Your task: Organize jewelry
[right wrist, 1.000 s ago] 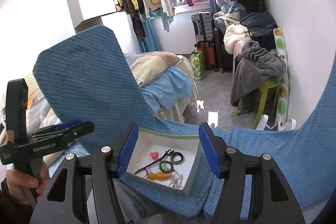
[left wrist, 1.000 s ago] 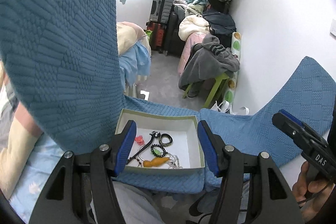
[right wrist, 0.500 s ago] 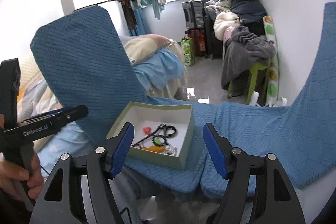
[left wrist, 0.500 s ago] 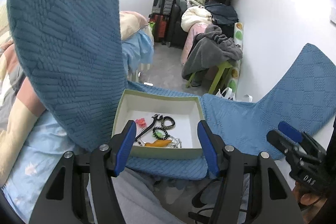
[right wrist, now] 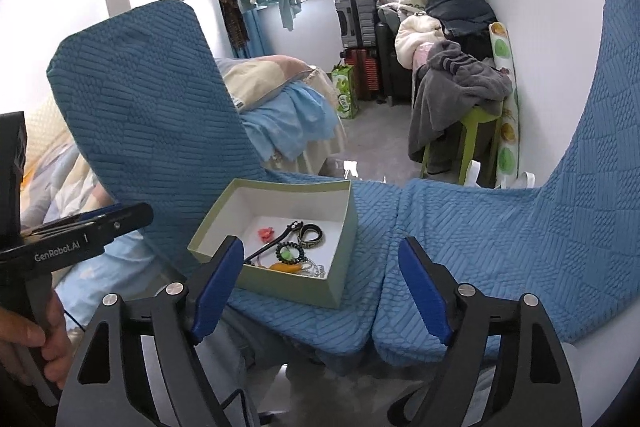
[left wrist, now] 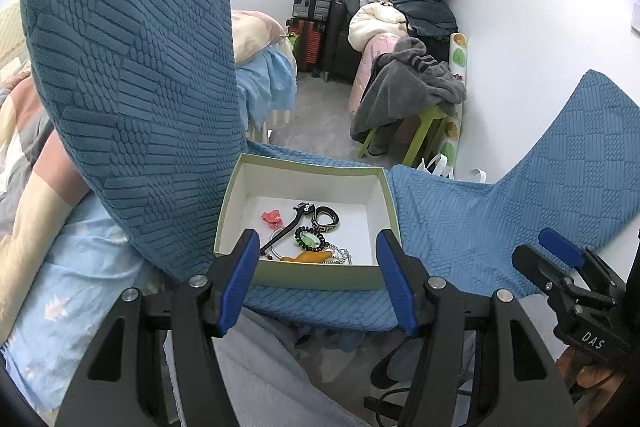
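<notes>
1. Jewelry (left wrist: 308, 239) lies heaped in the open green box (left wrist: 308, 277) on the blue-covered seat (right wrist: 460, 227), within reach of both my hands.
2. My left hand-held gripper (left wrist: 316, 281) hovers spread over the box's near wall, empty.
3. My right hand-held gripper (right wrist: 320, 291) has just been opening; nothing sits between its pads.

Colours and patterns: box, contents, covers

The box (left wrist: 316, 273) is pale green outside, white inside. It holds a coral-red piece (left wrist: 271, 218), a black-and-gold patterned ring (left wrist: 326, 218), a black beaded ring with a green centre (left wrist: 309, 239) and an orange piece (left wrist: 308, 257). The chair covers (left wrist: 128, 75) are blue with an embossed block texture. The gripper pads (right wrist: 218, 283) are blue on black frames.
</notes>
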Available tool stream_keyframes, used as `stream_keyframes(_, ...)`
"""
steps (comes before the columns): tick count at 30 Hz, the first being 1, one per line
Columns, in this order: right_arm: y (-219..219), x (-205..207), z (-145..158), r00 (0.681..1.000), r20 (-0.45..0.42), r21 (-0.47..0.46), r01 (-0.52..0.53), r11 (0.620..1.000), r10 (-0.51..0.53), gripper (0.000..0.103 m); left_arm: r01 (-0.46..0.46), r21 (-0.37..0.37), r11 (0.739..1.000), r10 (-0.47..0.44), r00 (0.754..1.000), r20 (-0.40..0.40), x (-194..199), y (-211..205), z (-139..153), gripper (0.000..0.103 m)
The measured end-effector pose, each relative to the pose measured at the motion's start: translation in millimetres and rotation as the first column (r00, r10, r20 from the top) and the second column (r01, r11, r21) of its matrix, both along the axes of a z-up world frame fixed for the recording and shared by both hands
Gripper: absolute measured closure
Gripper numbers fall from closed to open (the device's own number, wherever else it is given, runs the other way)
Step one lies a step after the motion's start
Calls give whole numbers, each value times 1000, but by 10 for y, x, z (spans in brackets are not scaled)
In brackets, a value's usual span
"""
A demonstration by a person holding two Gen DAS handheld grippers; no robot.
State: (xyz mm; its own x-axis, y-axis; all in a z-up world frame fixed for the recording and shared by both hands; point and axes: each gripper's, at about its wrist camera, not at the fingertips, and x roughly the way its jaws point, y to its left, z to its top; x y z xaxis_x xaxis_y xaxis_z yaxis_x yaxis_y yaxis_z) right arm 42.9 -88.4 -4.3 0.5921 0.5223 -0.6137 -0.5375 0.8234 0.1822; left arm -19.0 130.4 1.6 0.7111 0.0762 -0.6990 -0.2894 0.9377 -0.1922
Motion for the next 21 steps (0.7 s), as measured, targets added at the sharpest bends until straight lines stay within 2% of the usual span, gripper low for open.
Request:
stream_keyframes(3, -7, -9, -18, 1000, -1, -7, 5, 1000, -5, 15, 3, 2, 1000, -3, 1000, -1, 3, -1, -2, 42)
stream_keyframes(5, -20, 5, -21, 1000, 4, -11, 13, 1000, -13, 13, 5, 5, 1000, -4, 1000, -5, 15, -11, 2, 42)
stream_keyframes(8, -49, 49, -23, 999, 11, -28, 41, 999, -40, 3, 3, 6, 1000, -3, 1000, -4, 23, -11, 3, 42)
stream_keyframes(17, -61, 51, -48, 998, -2, -22, 59, 998, -59, 2, 8, 7, 1000, -7, 1000, -22, 31, -10, -44, 40)
stream_keyframes(19, -62, 42, -47, 998, -4, -19, 60, 998, -60, 2, -4, 10, 1000, 4, 1000, -25, 35, -3, -47, 28)
stream_keyframes(21, -62, 57, -51, 998, -4, -23, 59, 998, -59, 2, -12, 5, 1000, 12, 1000, -24, 29, 9, -58, 22)
